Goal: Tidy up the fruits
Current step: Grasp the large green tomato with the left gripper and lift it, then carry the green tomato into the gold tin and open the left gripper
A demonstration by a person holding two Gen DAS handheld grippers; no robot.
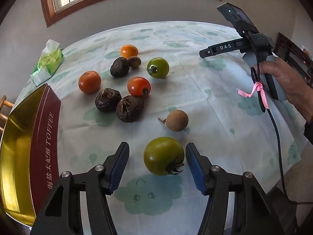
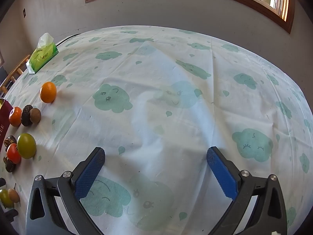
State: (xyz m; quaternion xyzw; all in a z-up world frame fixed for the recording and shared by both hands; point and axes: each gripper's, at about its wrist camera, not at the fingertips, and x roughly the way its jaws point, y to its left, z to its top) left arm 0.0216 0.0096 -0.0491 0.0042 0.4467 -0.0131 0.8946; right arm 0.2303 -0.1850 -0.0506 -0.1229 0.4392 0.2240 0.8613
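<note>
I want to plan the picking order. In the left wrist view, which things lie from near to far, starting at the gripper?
left gripper → big green tomato → brown round fruit → red tomato → small green tomato → far orange fruit. The dark fruits overlap, so I leave them out.

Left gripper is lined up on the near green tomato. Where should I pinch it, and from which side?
Pinch the green tomato across its round middle, straight ahead, as the open left gripper already brackets it. Its stem points toward the camera and right, so keep the right pad beyond it, on smooth skin.
</note>
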